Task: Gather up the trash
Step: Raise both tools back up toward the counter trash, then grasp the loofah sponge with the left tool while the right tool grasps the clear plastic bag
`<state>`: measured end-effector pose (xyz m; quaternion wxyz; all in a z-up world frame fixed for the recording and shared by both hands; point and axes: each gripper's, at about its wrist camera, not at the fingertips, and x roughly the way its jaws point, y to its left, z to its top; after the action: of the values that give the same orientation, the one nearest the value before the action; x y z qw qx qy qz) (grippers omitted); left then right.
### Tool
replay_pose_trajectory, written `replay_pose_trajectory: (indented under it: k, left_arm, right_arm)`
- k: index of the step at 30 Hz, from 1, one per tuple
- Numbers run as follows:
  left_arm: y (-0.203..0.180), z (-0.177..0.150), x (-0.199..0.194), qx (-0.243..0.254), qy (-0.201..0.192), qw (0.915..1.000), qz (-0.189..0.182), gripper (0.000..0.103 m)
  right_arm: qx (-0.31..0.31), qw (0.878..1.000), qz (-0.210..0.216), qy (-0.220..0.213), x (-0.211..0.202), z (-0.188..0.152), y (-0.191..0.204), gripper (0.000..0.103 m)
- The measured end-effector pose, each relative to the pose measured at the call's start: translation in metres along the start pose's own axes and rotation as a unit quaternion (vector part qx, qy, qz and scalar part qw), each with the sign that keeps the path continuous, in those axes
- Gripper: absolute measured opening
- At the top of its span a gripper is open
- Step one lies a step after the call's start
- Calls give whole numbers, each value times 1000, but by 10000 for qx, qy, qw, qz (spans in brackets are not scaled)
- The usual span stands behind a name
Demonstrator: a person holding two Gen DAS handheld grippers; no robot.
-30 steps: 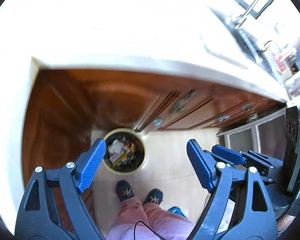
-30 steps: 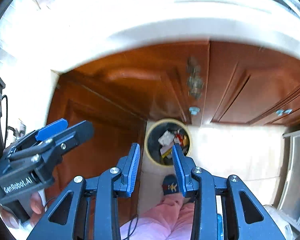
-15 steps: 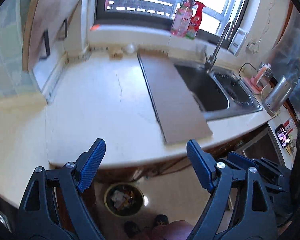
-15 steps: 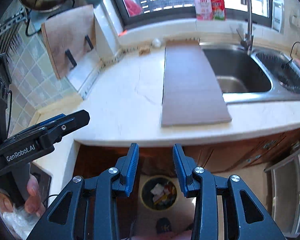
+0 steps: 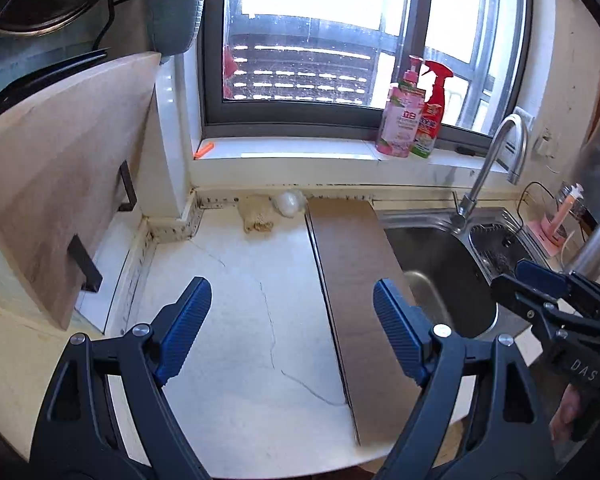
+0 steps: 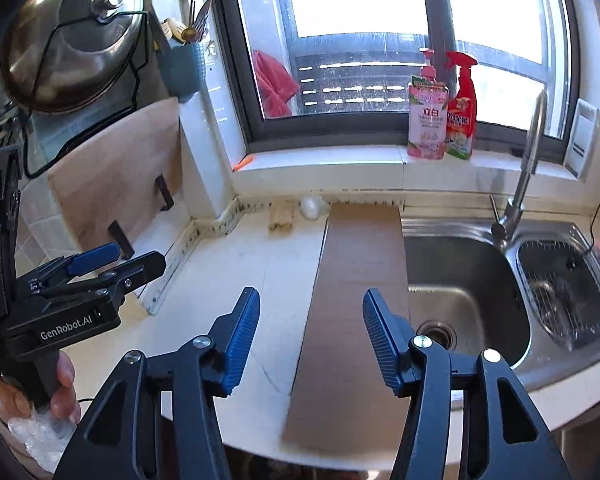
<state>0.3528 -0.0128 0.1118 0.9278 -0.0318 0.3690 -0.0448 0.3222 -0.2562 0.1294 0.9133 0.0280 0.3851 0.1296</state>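
Both grippers empty above the table (image 5: 228,344). Left gripper (image 5: 292,326) jaws released wide, nothing between them; right gripper (image 6: 310,334) jaws opening, also empty. Likely trash left: white crumpled wad (image 5: 288,203) and tan scrap (image 5: 256,218) at the back wall, 12 o'clock from the left gripper, touching or just beside each other, can't tell which. Risks: a grab nips both or shoves them into the corner; the board (image 5: 360,300) overhanging the sink (image 5: 440,264) gets knocked by the right gripper.
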Motion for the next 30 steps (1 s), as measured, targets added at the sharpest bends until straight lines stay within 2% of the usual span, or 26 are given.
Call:
replay_pose_trajectory:
  k: [5, 9, 12, 16, 22, 30]
  left_arm:
    - [5, 67, 81, -133, 285, 9993, 215, 81]
    - [17, 102, 156, -316, 578, 9974, 301, 81]
    - [29, 115, 214, -453, 829, 9948, 376, 81]
    - [49, 123, 294, -642, 1182, 9897, 483, 81]
    - [71, 108, 394, -778, 1677, 9803, 696, 81]
    - [101, 83, 467, -1266, 2039, 9679, 744, 79]
  right_arm:
    - [29, 9998, 103, 153, 77, 93, -40, 56]
    - [3, 9993, 130, 348, 167, 155, -79, 56]
    - [20, 9979, 260, 586, 235, 187, -101, 56]
    - [70, 9955, 359, 880, 316, 198, -116, 56]
    - [133, 9889, 685, 1313, 427, 194, -115, 56]
    - [223, 9823, 1018, 1559, 512, 174, -96, 56]
